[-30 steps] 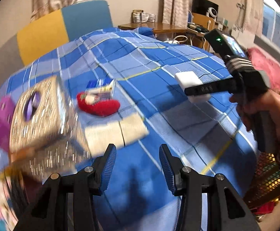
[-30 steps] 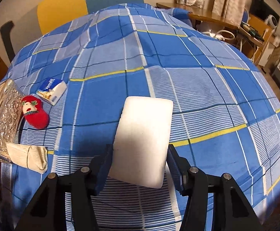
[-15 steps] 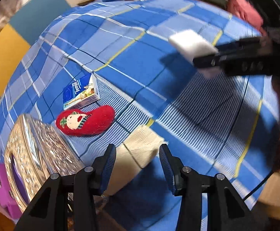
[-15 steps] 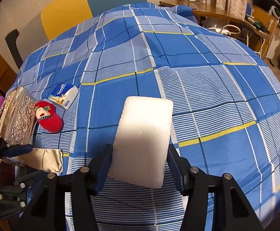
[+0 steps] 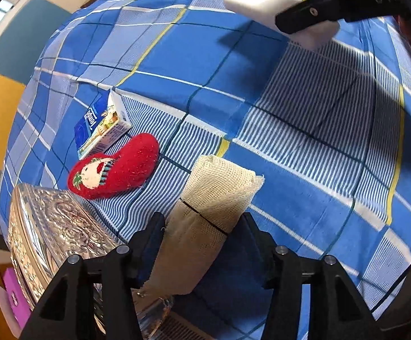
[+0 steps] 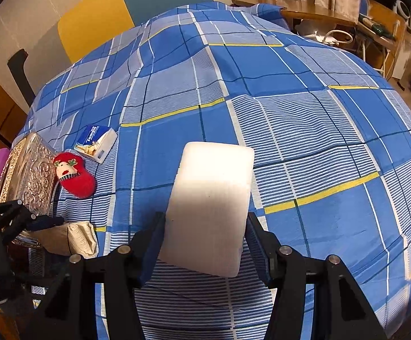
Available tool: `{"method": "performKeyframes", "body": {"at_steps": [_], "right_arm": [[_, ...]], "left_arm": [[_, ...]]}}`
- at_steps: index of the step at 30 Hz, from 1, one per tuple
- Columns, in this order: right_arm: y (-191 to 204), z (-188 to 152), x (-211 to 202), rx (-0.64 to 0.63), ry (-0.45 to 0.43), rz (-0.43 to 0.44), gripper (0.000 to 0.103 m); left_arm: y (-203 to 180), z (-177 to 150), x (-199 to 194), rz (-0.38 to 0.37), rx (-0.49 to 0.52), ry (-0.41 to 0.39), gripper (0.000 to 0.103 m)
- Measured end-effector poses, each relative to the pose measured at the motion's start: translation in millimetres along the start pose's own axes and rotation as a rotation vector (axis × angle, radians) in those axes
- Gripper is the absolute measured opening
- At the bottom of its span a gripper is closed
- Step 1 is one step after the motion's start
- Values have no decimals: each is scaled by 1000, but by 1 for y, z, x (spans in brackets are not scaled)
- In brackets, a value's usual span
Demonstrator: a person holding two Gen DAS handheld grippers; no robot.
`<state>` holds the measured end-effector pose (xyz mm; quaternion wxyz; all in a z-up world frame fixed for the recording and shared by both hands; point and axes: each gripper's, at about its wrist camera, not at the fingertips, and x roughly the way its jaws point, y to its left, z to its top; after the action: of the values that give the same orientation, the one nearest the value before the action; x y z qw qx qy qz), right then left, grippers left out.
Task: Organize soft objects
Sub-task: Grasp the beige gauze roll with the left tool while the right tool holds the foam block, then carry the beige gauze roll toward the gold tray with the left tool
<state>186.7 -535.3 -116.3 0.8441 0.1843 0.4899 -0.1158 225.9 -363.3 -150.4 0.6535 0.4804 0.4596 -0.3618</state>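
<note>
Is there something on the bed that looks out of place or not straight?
Nothing is spilled or damaged. The beige mesh cloth roll hangs partly over the bed edge, between the open left gripper fingers. The tissue pack lies skewed to the plaid lines, close beside the red plush. The right gripper holds the white sponge.

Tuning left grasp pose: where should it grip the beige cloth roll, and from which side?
Grip the cloth roll across its narrow width near the black band, coming in along its length from the near end. It lies flat on the bedspread, long axis pointing away, and the left gripper already straddles it there, open. The silver box crowds the left.
</note>
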Motion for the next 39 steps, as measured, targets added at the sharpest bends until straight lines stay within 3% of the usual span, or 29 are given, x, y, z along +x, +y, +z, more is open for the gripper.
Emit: {"method": "performKeyframes", "body": {"at_steps": [3,6,9,11,12,17,22,24,27,30,33,35,39], "right_arm": [[-2,0,-1,11,-2,2,57],[-4,1,-2,23,-6,4,57],[-5,1,-2,32,-9,6,57],[-6,1,-2,36,-10,6,57],[-6,0,-2,38,-9,6,57],[-6,1,-3,42,-15,12,57],[-6,0,-3,46,-11,19,57],[-7,-1,-1,56,-2,30,57],[-7,-1,-1,60,2,33,57],[-7,-1,-2,60,-3,32,57],[-8,-1,-1,63,-3,28,57],[-8,-1,-1,65,-3,30,57],[-9,-1,-1,67,-6,32,57]], "left_arm": [[-2,1,-1,-63,-75,9,51],[-1,2,-7,-167,-215,-10,50],[6,-1,-8,-274,-435,-41,51],[8,-6,-6,-328,-522,-65,53],[6,-7,-8,-326,-524,-85,56],[-21,-14,-24,-145,-370,-176,67],[-28,-21,-13,-171,-279,-127,67],[-24,-22,-15,-184,-298,-142,66],[-17,-30,-18,-260,-430,-153,45],[-15,-39,-21,-321,-552,-159,44],[-28,-39,-29,-260,-519,-168,45],[-32,-33,-34,-180,-486,-185,45],[-38,-26,-32,-121,-436,-190,45]]}}
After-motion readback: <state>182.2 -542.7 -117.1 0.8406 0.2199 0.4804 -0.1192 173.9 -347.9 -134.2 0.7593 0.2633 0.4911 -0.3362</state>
